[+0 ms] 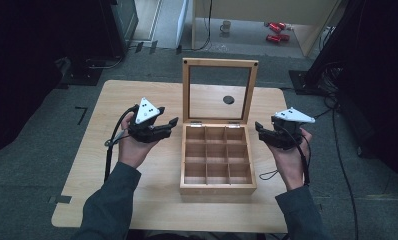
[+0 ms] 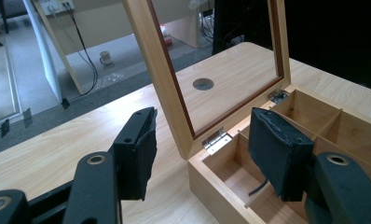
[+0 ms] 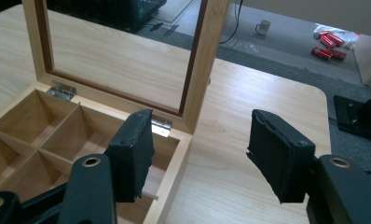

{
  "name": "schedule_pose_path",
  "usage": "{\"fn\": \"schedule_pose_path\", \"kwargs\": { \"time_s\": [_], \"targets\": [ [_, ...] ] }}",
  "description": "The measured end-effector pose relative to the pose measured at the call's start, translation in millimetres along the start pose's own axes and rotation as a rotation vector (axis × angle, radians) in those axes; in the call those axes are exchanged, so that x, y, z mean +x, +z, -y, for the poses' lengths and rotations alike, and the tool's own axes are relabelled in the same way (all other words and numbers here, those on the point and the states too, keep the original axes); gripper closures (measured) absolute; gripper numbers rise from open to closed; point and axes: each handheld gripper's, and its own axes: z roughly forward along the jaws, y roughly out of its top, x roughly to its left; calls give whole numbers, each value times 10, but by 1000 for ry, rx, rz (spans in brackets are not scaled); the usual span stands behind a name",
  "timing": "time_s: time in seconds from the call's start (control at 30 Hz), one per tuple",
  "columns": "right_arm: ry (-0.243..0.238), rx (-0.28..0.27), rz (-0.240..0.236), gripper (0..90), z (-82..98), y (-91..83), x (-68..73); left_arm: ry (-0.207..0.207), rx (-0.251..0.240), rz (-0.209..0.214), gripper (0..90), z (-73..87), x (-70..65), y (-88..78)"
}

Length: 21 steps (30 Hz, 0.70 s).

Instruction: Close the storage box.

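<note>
A wooden box (image 1: 217, 188) with several empty compartments sits mid-table, its glass-paned lid (image 1: 220, 63) standing upright at the back. My left gripper (image 1: 173, 125) hovers just left of the box with nothing between its open jaws. In the left gripper view the gripper (image 2: 200, 149) looks over the box's near corner (image 2: 207, 182) and the lid frame (image 2: 158, 65). My right gripper (image 1: 258, 129) hovers just right of the box, jaws apart and empty. In the right gripper view the gripper (image 3: 200, 154) faces the box's hinge-side corner (image 3: 174, 154) and the lid (image 3: 207, 60).
A round dark hole (image 1: 228, 99) lies in the light wooden table (image 1: 132, 200) behind the lid. Bare tabletop flanks the box on both sides. On the floor beyond stand a mug (image 1: 226, 26) and red cans (image 1: 275, 31). Cables run along the floor at right.
</note>
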Motion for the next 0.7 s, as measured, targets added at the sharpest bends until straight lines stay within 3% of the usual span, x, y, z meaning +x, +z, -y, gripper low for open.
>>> {"fn": "schedule_pose_path", "kwargs": {
  "time_s": [0.4, 0.57, 0.63, 0.7],
  "targets": [
    [-12, -10, -15, 415, -146, 138, 4, -25, 5, 2, 442, -169, 84, 198],
    [-15, -21, -7, 423, -273, 185, -57, -32, 8, -2, 445, -206, 132, 249],
    [-2, -25, -10, 427, -327, 200, -84, -40, 5, -3, 446, -220, 159, 263],
    [34, -41, -47, 451, -383, 206, -119, -44, 6, -9, 446, -243, 198, 286]
  ]
}}
